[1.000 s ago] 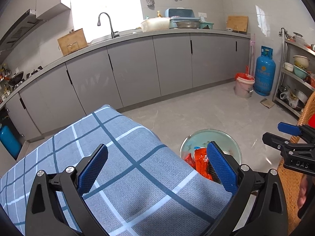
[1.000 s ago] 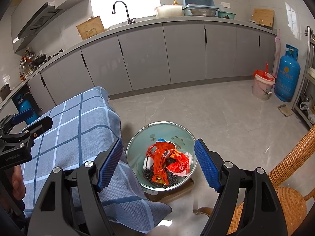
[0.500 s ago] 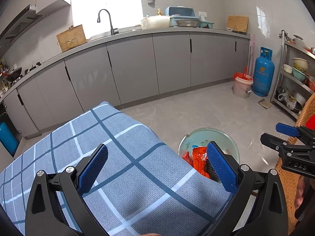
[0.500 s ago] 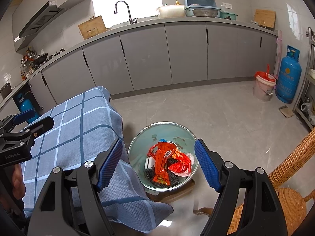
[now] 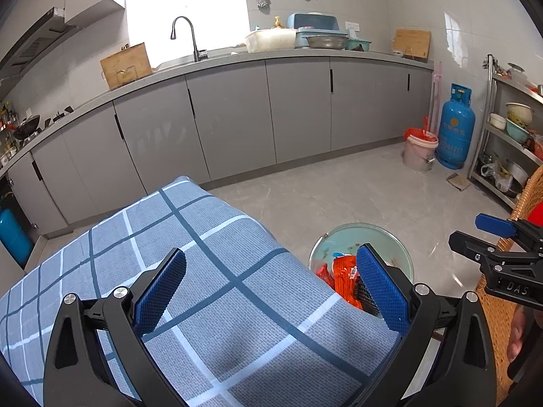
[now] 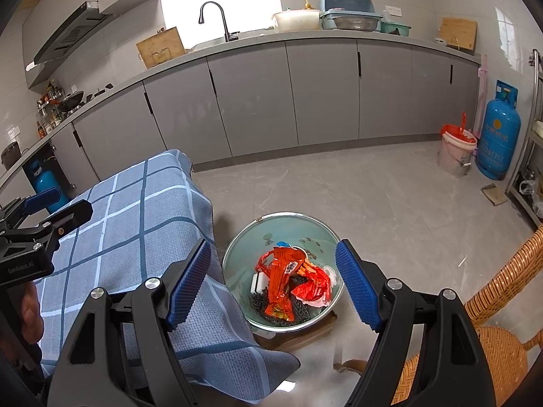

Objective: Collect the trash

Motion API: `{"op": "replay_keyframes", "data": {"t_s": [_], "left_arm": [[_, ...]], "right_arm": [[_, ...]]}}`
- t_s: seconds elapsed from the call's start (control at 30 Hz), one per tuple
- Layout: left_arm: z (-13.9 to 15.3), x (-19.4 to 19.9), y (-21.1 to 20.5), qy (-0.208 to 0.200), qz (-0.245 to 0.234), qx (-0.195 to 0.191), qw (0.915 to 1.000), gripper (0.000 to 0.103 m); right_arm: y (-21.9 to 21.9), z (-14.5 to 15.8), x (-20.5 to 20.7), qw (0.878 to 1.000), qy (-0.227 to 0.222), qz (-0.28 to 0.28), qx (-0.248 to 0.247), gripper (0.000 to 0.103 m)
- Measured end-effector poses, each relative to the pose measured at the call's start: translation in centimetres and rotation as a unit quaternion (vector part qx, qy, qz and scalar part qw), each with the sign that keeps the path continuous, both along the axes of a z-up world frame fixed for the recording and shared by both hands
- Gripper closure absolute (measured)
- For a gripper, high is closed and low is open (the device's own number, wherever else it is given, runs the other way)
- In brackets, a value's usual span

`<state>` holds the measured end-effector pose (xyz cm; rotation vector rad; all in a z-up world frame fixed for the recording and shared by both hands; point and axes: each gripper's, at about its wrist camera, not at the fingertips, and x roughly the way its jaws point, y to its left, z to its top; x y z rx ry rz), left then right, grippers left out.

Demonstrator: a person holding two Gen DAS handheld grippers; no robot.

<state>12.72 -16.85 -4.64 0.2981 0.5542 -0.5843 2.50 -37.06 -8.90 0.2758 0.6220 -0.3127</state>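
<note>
A green round bin (image 6: 288, 227) stands on the floor beside the table; it also shows in the left wrist view (image 5: 373, 237). Inside lie orange-red crumpled wrappers (image 6: 288, 278), dark scraps and a small white item. The wrappers also show in the left wrist view (image 5: 342, 281), partly hidden behind a fingertip. My right gripper (image 6: 271, 285) is open and empty above the bin. My left gripper (image 5: 268, 288) is open and empty above the table covered with a blue checked cloth (image 5: 203, 271).
Grey kitchen cabinets (image 5: 237, 118) with a sink run along the back. A blue gas cylinder (image 5: 454, 132) and a pink bucket (image 5: 419, 152) stand at the far right, by a metal rack (image 5: 509, 135). A wicker chair (image 6: 502, 305) is close on the right.
Both views drift slightly; both grippers stay open and empty, and the bin and wrappers have not moved.
</note>
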Motion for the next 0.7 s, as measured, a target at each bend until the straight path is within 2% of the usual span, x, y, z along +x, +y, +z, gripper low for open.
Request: {"op": "replay_keyframes", "data": {"t_s": [0.7], "left_arm": [[0.04, 0.17, 0.14, 0.0, 0.004, 0.003, 1.0, 0.004]], "right_arm": [[0.05, -0.73, 0.31, 1.0, 0.006, 0.003, 0.006, 0.027]]}}
